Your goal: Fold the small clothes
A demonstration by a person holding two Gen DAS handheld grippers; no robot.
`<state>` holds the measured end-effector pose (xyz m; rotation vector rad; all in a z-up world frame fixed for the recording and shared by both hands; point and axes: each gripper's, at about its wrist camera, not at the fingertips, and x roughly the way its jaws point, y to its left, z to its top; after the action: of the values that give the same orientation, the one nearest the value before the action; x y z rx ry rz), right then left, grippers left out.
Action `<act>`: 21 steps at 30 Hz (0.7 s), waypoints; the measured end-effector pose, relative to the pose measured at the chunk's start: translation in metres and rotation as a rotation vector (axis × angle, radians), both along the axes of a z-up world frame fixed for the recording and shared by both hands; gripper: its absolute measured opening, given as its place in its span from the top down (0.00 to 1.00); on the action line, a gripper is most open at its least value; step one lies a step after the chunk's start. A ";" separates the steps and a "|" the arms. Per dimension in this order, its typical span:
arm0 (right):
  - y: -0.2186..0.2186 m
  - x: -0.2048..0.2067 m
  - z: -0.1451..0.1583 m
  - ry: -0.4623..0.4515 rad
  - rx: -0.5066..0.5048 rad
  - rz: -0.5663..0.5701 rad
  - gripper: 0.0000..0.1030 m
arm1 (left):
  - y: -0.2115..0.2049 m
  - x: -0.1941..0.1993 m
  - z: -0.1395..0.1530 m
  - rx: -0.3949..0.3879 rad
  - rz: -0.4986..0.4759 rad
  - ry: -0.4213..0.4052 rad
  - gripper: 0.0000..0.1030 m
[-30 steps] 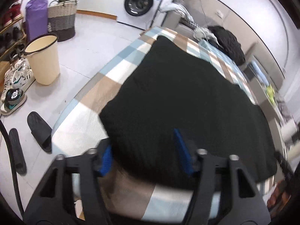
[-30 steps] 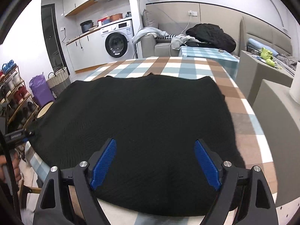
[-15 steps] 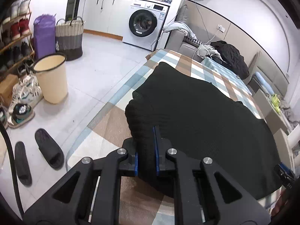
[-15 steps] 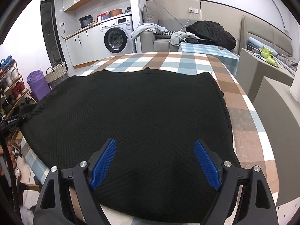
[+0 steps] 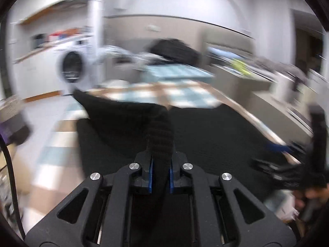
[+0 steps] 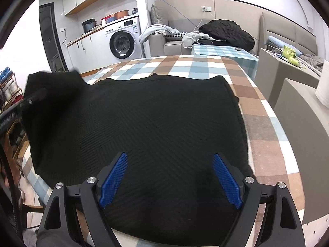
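Observation:
A black knit garment lies spread flat on the checked tablecloth. My left gripper is shut on the garment's left edge and holds it lifted above the rest of the cloth; this view is blurred by motion. The lifted corner shows at the left of the right wrist view. My right gripper is open and empty, hovering over the garment's near edge, and it also shows in the left wrist view.
A washing machine and a sofa with piled clothes stand behind the table. A grey cabinet sits close to the table's right side. A shoe rack is at the left.
My left gripper closed on the garment's left edge, then lifted it and swung it inward over the cloth. My right gripper stayed open over the near edge.

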<state>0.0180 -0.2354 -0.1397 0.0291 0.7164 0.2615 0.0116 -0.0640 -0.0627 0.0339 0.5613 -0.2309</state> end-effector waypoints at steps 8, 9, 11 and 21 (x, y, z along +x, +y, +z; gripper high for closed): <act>-0.014 0.005 0.001 0.012 0.028 -0.044 0.16 | -0.063 0.007 -0.057 0.050 -0.356 0.254 0.68; -0.016 0.006 0.001 0.016 0.040 -0.046 0.16 | -0.060 0.001 -0.055 0.048 -0.362 0.231 0.67; -0.017 0.007 0.001 0.024 0.061 -0.042 0.16 | -0.050 -0.007 -0.047 0.026 -0.370 0.206 0.47; 0.022 0.028 0.001 0.128 0.234 0.165 0.23 | 0.079 0.024 0.001 -0.106 -0.004 0.119 0.23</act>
<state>0.0460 -0.2135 -0.1386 0.2117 0.8134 0.5038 0.0357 0.0154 -0.0618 -0.0821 0.6670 -0.2671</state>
